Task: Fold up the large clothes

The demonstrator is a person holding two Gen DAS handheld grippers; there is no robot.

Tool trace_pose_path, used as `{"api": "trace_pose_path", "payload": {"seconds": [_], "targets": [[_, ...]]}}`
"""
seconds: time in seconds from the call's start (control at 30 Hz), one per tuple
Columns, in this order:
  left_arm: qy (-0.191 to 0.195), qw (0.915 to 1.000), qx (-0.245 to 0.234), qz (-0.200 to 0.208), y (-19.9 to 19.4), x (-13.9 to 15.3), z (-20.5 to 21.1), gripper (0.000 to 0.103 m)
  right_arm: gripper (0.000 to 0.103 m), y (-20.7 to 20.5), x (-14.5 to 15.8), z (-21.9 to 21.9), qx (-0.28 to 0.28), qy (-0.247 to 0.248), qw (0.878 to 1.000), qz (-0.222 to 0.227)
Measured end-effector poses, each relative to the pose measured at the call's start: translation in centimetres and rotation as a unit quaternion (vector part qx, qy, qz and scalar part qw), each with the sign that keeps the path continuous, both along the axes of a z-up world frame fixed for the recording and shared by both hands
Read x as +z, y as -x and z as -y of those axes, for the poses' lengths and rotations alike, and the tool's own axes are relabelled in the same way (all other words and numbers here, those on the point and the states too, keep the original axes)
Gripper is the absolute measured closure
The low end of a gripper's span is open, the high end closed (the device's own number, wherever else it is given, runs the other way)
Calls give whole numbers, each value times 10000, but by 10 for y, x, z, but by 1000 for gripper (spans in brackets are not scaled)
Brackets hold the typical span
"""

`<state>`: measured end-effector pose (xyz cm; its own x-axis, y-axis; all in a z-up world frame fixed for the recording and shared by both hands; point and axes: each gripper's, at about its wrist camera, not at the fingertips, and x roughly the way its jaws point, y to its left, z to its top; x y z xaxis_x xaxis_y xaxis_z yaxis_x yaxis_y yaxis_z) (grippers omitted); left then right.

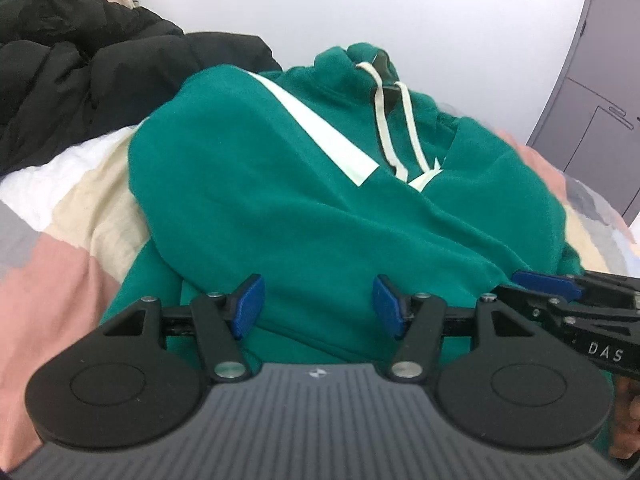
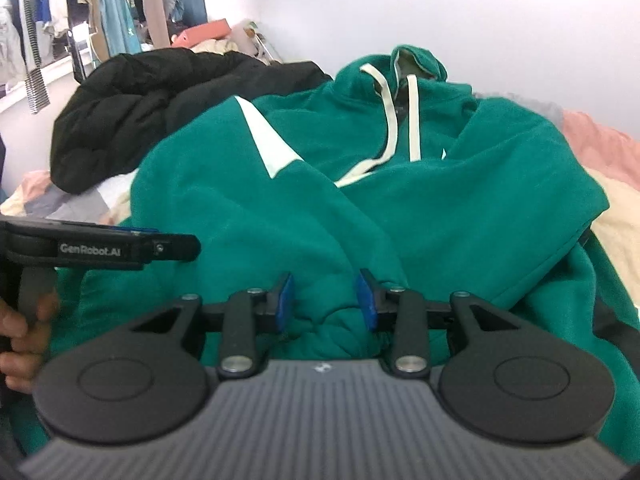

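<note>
A green hoodie (image 1: 280,200) with white stripes and white drawstrings (image 1: 384,120) lies on the bed, hood at the far end, both sleeves folded across its front. It also shows in the right wrist view (image 2: 460,208). My left gripper (image 1: 318,306) is open just above the hoodie's near hem, with nothing between the pads. My right gripper (image 2: 326,300) is open over bunched green fabric near the hem. The right gripper also shows at the right edge of the left wrist view (image 1: 552,286), and the left gripper at the left edge of the right wrist view (image 2: 132,240).
A black puffer jacket (image 1: 76,76) is heaped at the far left, touching the hoodie's shoulder. The bed cover (image 1: 52,280) has pink, cream, white and grey patches. A white wall stands behind. A grey cabinet (image 1: 600,92) is at the right. Clothes hang on a rack (image 2: 100,8).
</note>
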<state>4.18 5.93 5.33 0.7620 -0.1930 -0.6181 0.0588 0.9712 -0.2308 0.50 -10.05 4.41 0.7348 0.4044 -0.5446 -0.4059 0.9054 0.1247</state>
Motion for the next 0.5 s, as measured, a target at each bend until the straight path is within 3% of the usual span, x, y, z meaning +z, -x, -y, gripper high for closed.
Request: {"api": "trace_pose_path", "payload": {"seconds": [0.27,0.37,0.47,0.5], "targets": [[124,9976,-21,677,37,44,0,36,62,32,31,17,-179,-315,9981,503],[175,9957,-164,897,38,65,6,36,55,34,44,30,-383,-505,9963,575],[193,9957,-269,862,21,84,15,36,35,27,67,44,-613,-744,9919,822],[212,9955,-321,867,13,90,18,36,19,22,76,49,-697,-849,9900,887]]}}
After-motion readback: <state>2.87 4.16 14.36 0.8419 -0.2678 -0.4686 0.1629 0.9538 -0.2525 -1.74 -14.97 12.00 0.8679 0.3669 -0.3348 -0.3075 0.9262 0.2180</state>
